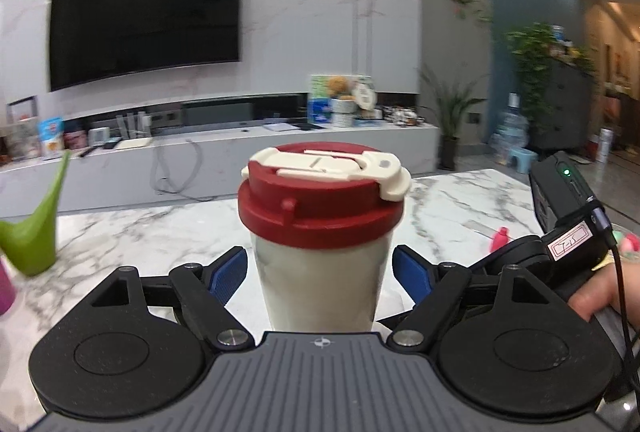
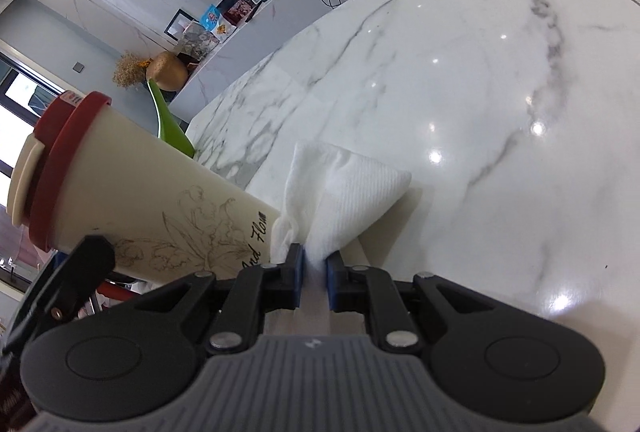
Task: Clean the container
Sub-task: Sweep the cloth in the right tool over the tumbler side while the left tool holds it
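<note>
cups: 1 (image 1: 320, 256) | paper towels: 1 (image 2: 352, 188) | grippers: 2 (image 1: 320, 272) (image 2: 315, 266) | green watering cans: 1 (image 1: 34, 228)

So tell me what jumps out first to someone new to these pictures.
The cream cup with its red lid fills the centre of the left wrist view, standing on the marble table between the open fingers of the left gripper. In the right wrist view the right gripper pinches a folded white paper towel right beside the cup's base. A green watering can stands at the far left.
</note>
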Tool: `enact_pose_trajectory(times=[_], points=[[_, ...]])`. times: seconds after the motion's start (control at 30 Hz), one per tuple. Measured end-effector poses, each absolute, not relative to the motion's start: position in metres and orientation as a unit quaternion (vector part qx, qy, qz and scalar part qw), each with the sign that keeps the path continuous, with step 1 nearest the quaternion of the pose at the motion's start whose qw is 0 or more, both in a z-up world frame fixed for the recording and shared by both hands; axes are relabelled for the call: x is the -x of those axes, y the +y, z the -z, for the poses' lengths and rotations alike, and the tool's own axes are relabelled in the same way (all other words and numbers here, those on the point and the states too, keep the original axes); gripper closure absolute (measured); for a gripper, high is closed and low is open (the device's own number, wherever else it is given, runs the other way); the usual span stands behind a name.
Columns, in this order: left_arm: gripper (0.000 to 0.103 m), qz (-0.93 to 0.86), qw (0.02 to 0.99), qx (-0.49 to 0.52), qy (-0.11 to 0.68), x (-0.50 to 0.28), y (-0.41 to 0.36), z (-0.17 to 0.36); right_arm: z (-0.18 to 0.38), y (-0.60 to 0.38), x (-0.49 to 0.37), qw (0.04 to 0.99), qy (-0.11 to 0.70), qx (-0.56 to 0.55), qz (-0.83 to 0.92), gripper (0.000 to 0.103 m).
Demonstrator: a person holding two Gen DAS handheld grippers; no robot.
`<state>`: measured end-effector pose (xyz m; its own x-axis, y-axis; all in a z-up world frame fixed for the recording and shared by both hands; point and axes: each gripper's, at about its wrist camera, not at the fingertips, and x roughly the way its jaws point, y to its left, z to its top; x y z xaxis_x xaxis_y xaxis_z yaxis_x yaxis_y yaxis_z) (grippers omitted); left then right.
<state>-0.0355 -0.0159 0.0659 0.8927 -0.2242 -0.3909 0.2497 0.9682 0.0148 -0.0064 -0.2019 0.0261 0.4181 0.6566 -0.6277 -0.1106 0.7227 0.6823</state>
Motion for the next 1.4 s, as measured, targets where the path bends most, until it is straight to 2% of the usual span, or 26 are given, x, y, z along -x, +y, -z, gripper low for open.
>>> enact_pose_trajectory(times=[0.17, 0.3, 0.8, 0.93, 1.2, 1.4], points=[[0.024, 0.083, 0.979, -0.034, 0.180, 0.041, -0.032, -0.065, -0.029, -0.196, 0.005, 0.795, 0.482, -0.280, -0.240, 0.088], [0.031, 0.072, 0.981, -0.029, 0.179, 0.038, -0.031, -0.066, -0.029, -0.195, 0.004, 0.794, 0.483, -0.281, -0.240, 0.088], [0.031, 0.191, 0.960, -0.076, 0.188, 0.020, 0.003, -0.068, -0.033, -0.195, 0.004, 0.793, 0.489, -0.268, -0.247, 0.088], [0.031, 0.192, 0.960, -0.078, 0.189, 0.023, 0.001, -0.067, -0.053, -0.208, 0.002, 0.808, 0.449, -0.291, -0.248, 0.088], [0.031, 0.200, 0.958, -0.082, 0.189, 0.028, 0.001, -0.068, -0.096, -0.256, 0.006, 0.809, 0.311, -0.399, -0.299, 0.088], [0.031, 0.202, 0.957, -0.084, 0.189, 0.028, 0.002, -0.068, -0.098, -0.242, 0.008, 0.797, 0.321, -0.390, -0.331, 0.088]])
